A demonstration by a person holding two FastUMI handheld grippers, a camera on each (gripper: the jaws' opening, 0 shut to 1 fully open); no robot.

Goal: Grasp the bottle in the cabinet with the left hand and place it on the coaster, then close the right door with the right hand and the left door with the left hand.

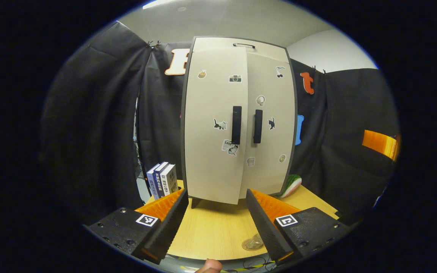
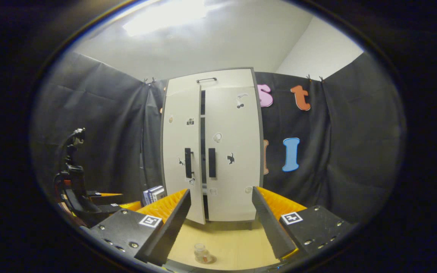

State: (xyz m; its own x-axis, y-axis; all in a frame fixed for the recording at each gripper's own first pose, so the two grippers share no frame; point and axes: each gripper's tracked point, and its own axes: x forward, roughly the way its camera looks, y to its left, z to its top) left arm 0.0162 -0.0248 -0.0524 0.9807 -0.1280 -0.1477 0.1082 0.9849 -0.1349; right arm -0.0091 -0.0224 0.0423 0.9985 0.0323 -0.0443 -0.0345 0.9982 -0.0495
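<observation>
In the left gripper view, the left gripper (image 1: 215,216) stood spread and empty before the pale sticker-dotted two-door cabinet (image 1: 237,125); book spines (image 1: 162,179) at its left were unreadable. In the right gripper view, the small clear glass bottle (image 2: 201,253) sat on the round coaster (image 2: 210,259), near, between the spread right gripper (image 2: 222,220) fingers; the left door (image 2: 180,155) hung ajar.

Matt smooth cabinet (image 1: 218,125); wood-grain table (image 1: 214,227); clear glass bottle (image 2: 201,253); cloth wall (image 1: 89,132)

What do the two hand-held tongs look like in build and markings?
Left tongs and right tongs match: two long wedge-shaped fingers with ribbed faces, on black bolted blocks, each bearing a square black-and-white marker. In the right gripper view, the left tongs' black handle stands at left.
</observation>
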